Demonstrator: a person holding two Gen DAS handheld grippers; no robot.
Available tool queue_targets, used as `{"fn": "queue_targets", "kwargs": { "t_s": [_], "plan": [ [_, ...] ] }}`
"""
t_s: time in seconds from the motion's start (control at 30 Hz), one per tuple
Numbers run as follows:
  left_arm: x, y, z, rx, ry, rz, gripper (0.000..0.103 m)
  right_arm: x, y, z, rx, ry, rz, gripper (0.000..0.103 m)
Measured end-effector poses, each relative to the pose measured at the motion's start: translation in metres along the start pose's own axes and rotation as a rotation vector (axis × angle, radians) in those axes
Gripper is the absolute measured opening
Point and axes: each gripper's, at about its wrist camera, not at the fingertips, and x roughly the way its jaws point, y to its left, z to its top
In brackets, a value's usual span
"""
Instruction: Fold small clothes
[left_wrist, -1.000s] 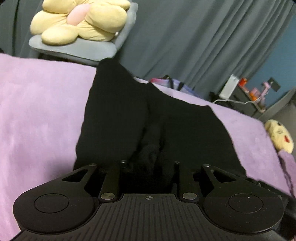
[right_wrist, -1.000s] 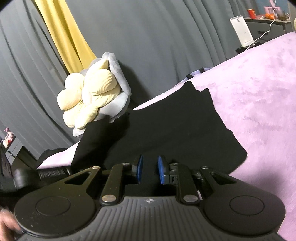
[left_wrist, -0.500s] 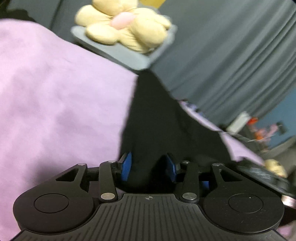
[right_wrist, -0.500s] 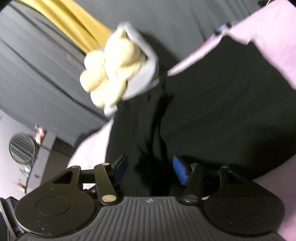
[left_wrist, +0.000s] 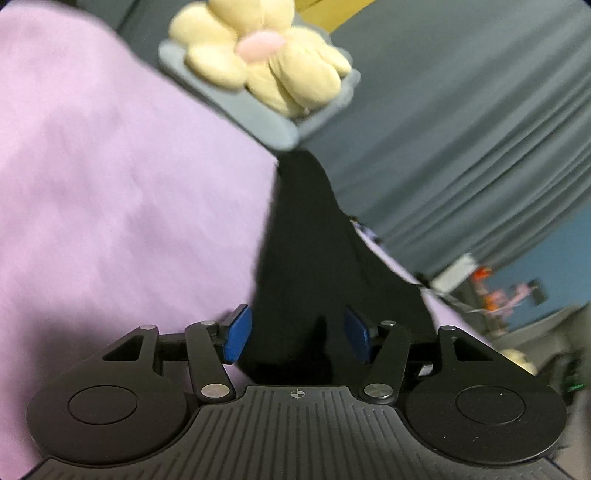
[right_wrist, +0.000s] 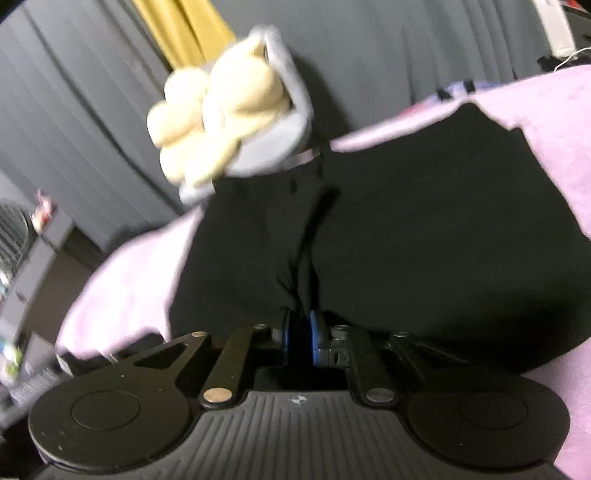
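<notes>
Right wrist view: right claw (right_wrist: 300, 338), tilted downward, pinches black garment (right_wrist: 424, 240); left claw (left_wrist: 297, 338) just spread apart.

Matt black cloth garment (left_wrist: 310, 258), soft and smooth, on a fuzzy lilac fleece blanket (left_wrist: 110, 184), plush cream flower cushion (left_wrist: 266, 55) on grey felt, pleated grey fabric curtain (left_wrist: 461, 129), matt ribbed black plastic left gripper (left_wrist: 297, 334), blue rubbery fingers (left_wrist: 236, 334), shiny metal rivets (left_wrist: 213, 389)

Garment (left_wrist: 306, 266) lying on the bed (left_wrist: 110, 177), plush toy (left_wrist: 266, 51) on a cushion (left_wrist: 236, 107) beyond its far end, curtain (left_wrist: 461, 129) behind both
</notes>
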Motion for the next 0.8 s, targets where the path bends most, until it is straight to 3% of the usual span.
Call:
{"fn": "queue_targets", "kwargs": {
  "t_s": [0.1,0.17,0.2,0.27,0.33,0.4,0.43,0.47,0.67,0.73,0.8],
  "plan": [
    [-0.001,0.01,0.0,-0.046,-0.007,-0.04,0.063,-0.003,-0.014,0.012,0.127,-0.004,0.107,0.031],
    [-0.003,0.016,0.002,-0.097,-0.007,-0.078,0.064,0.0,-0.019,0.019,0.178,-0.022,0.149,0.052],
    [-0.004,0.021,0.003,-0.131,-0.018,-0.099,0.065,0.004,-0.022,0.023,0.197,-0.025,0.159,0.053],
    [-0.007,0.02,0.005,-0.122,-0.034,-0.04,0.065,0.015,-0.028,0.029,0.25,-0.022,0.159,0.053],
    [-0.007,0.015,0.008,-0.067,-0.045,0.074,0.066,0.023,-0.032,0.033,0.31,-0.014,0.18,0.052],
    [-0.007,0.016,0.009,-0.06,-0.057,0.129,0.069,0.026,-0.032,0.035,0.321,-0.018,0.19,0.039],
    [-0.006,0.018,0.009,-0.068,-0.054,0.13,0.07,0.027,-0.032,0.035,0.316,-0.022,0.185,0.025],
    [-0.005,0.02,0.009,-0.075,-0.047,0.127,0.07,0.029,-0.031,0.036,0.317,-0.021,0.185,0.022],
    [-0.007,0.02,0.006,-0.061,-0.051,0.11,0.075,0.044,-0.028,0.039,0.311,-0.005,0.186,0.024],
    [-0.008,0.021,0.004,-0.06,-0.055,0.11,0.075,0.045,-0.019,0.043,0.242,0.003,0.14,0.022],
    [-0.007,0.02,0.004,-0.059,-0.059,0.113,0.076,0.039,0.006,0.047,0.047,-0.011,0.046,0.019]
  ]
}}
